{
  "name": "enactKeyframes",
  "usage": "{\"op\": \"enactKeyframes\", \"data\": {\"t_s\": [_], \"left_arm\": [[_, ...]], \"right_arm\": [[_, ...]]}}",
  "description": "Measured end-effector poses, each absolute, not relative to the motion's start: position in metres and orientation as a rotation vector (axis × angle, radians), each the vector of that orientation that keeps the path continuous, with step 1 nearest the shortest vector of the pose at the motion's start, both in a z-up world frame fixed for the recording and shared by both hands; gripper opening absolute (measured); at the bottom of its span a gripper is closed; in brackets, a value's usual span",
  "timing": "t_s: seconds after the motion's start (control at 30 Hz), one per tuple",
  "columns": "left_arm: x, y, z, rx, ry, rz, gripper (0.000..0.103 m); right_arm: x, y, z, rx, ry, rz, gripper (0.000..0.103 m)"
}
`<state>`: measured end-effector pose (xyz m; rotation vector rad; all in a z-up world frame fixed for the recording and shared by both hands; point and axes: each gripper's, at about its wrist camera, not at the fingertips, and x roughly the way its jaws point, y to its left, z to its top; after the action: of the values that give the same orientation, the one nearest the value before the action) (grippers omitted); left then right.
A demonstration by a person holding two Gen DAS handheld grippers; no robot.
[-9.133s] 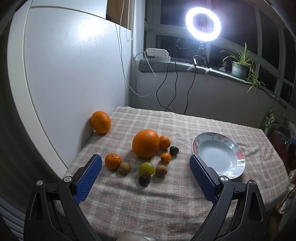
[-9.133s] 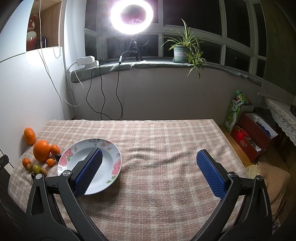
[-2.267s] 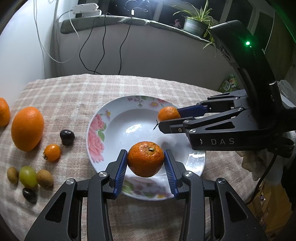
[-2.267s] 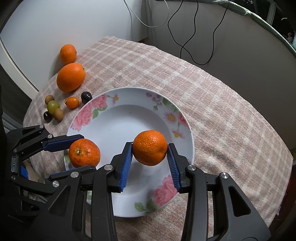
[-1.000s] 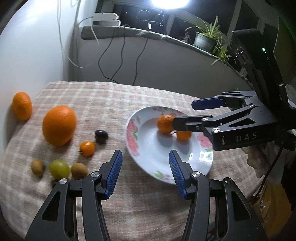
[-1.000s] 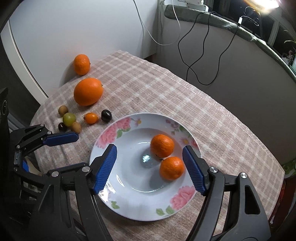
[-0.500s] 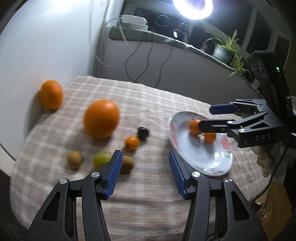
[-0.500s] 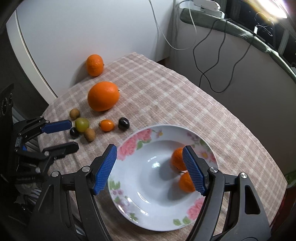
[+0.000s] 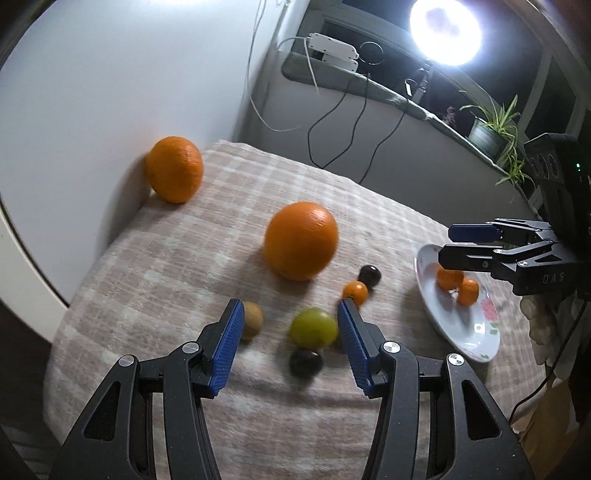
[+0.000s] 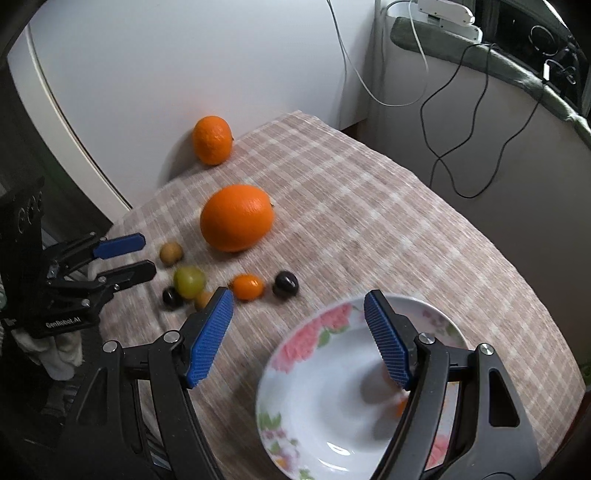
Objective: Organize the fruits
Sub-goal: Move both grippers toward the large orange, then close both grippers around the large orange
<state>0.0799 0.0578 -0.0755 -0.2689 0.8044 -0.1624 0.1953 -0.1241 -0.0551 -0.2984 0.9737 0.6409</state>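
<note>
Two tools work over a table draped in a pink checked cloth, fruit scattered at one end and a flowered plate at the other. The left tool hangs wide open and empty above the small fruit, its blue pads either side of a green grape. The right tool is also spread wide and holds nothing, poised over the plate's near rim.

The biggest fruit, an orange, sits mid-table, well apart from a second, smaller orange resting against the white wall at the cloth's far corner. On the plate lie two mandarins, touching one another; in the right wrist view they are blurred and mostly hidden behind the tool's finger.

Near the large orange's foot sit a small orange tomato-like fruit and, just beside it, a dark plum-coloured fruit. Closer to the left tool cluster the grape, a brown kiwi berry on its far side, another brown one half hidden behind the right tool's pad, and a dark berry touching or nearly touching the grape.

A ring light glares above the window sill, where a power strip trails cables and a potted plant stands.
</note>
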Motion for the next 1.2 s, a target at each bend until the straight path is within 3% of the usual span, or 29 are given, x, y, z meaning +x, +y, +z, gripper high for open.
{"op": "enactKeyframes", "data": {"t_s": [0.2, 0.33, 1.2], "left_arm": [[0.092, 0.061, -0.078, -0.276, 0.806, -0.174, 0.059], [0.104, 0.063, -0.081, -0.278, 0.814, -0.187, 0.062], [0.154, 0.055, -0.1, -0.321, 0.871, -0.266, 0.063]], "right_arm": [[0.213, -0.102, -0.062, -0.249, 1.011, 0.69, 0.085], [0.223, -0.086, -0.067, -0.226, 1.03, 0.718, 0.085], [0.28, -0.055, -0.115, -0.034, 1.182, 0.79, 0.086]]}}
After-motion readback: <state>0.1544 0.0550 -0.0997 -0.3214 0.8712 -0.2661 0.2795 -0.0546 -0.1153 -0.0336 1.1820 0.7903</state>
